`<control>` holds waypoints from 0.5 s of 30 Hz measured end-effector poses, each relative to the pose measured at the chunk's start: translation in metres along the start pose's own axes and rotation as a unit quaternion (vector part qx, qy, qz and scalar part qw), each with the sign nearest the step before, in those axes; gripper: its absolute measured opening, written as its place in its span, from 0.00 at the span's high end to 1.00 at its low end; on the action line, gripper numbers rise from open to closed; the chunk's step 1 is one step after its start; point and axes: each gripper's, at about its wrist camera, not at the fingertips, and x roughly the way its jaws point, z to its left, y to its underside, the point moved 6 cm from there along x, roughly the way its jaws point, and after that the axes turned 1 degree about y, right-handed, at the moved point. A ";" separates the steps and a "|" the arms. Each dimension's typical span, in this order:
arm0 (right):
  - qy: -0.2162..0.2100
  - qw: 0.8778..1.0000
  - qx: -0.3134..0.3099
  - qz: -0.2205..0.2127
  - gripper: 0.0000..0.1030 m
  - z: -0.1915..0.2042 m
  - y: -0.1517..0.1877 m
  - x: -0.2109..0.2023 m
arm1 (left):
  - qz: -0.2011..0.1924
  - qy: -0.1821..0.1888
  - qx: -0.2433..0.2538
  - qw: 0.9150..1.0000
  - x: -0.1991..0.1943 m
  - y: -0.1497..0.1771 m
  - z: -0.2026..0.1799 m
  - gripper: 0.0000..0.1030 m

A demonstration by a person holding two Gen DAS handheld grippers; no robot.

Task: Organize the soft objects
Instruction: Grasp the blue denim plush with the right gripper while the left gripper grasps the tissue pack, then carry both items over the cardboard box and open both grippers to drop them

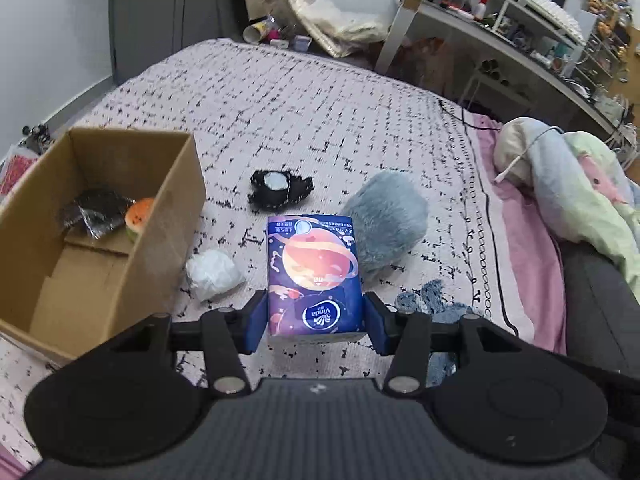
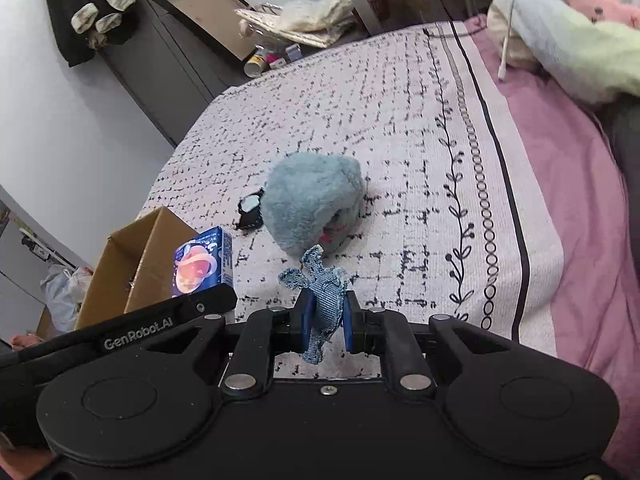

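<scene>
My left gripper point(image 1: 316, 322) is shut on a blue tissue pack point(image 1: 314, 276) with a planet print, held above the bed; the pack also shows in the right wrist view point(image 2: 202, 262). My right gripper point(image 2: 326, 320) is shut on a scrap of blue denim cloth point(image 2: 322, 292), lifted off the bed; the cloth also shows in the left wrist view point(image 1: 432, 300). A fluffy grey-blue plush point(image 1: 386, 224) point(image 2: 312, 204), a black soft item with a white patch point(image 1: 278, 190) point(image 2: 250, 210) and a white crumpled wad point(image 1: 212, 272) lie on the bedspread.
An open cardboard box point(image 1: 168, 216) point(image 2: 152, 260) stands left on the bed, holding a watermelon-slice toy point(image 1: 138, 218) and a dark packet point(image 1: 96, 212). Bundled bedding point(image 1: 568, 184) lies right. A desk point(image 1: 520, 44) and clutter stand beyond the bed.
</scene>
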 end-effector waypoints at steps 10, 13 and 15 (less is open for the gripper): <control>-0.001 0.999 -0.015 -0.042 0.85 0.016 -0.014 -0.022 | -0.029 0.019 0.018 0.999 -0.035 -0.011 0.012 0.52; 0.002 0.999 -0.020 -0.051 0.85 0.019 -0.016 -0.025 | -0.040 0.023 0.018 0.999 -0.043 -0.016 0.017 0.52; 0.003 0.998 -0.023 -0.056 0.85 0.021 -0.018 -0.028 | -0.047 0.026 0.019 0.998 -0.048 -0.019 0.021 0.52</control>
